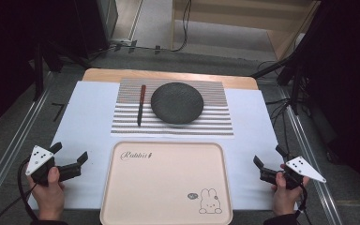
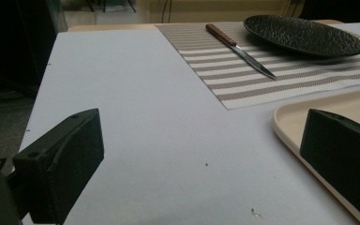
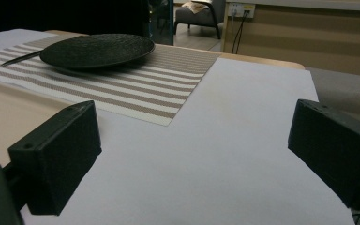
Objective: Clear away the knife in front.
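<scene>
Both the left gripper (image 1: 69,157) and right gripper (image 1: 268,161) hold their fingers wide open and empty. Well ahead of them, the knife (image 1: 141,105) lies just beside the plate (image 1: 177,102). The knife looks light, stiff and slippery along the blade, so its wooden handle seems best; the plate seems heavier and breakable, best pinched at its rim.

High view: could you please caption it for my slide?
Open hand-held grippers flank a beige tray; beyond, a knife beside a black plate.

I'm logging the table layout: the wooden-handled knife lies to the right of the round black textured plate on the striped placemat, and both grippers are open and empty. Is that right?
Not quite. The wooden-handled knife lies to the left of the round black textured plate, as the high view shows. The rest holds: both rest on the striped placemat, and the left gripper and right gripper are open and empty.
</scene>
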